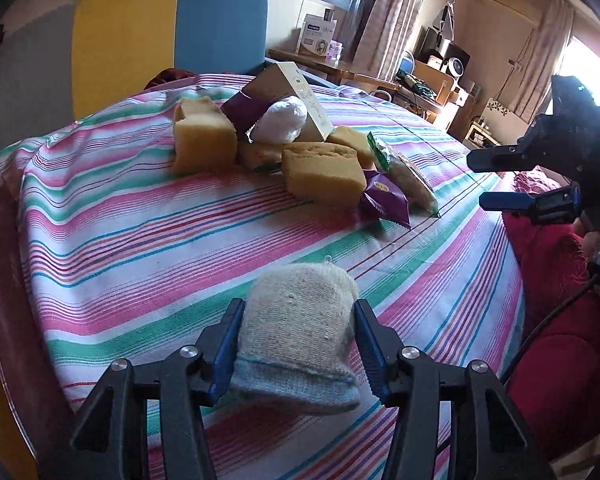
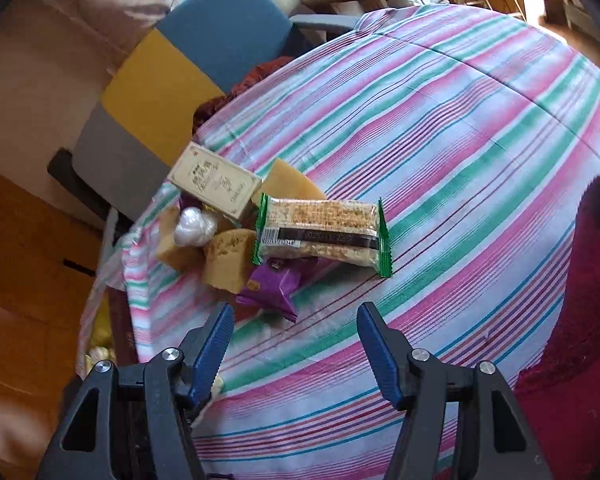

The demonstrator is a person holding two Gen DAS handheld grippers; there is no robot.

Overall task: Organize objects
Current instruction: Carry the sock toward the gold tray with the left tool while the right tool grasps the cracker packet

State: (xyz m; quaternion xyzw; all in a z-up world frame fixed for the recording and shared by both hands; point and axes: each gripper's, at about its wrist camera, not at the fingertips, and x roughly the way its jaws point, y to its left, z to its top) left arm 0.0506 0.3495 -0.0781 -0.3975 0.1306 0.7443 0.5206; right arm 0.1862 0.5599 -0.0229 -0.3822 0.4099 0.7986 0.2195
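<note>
The knitted sock [image 1: 298, 320] sat pinched in the left gripper [image 1: 298, 344], just above the striped tablecloth [image 1: 140, 232], well apart from the snack pile. It wanted gentle lowering. Rightward, the right gripper [image 2: 296, 340] hung spread and empty near the purple packet [image 2: 272, 288].

Half hidden under the cream box [image 2: 214, 185] and the white wad [image 2: 192, 227]: one purple packet [image 1: 242, 110]. Too small to read: print on the box. Cut off at the right edge: right hand-held gripper [image 1: 496, 180].
</note>
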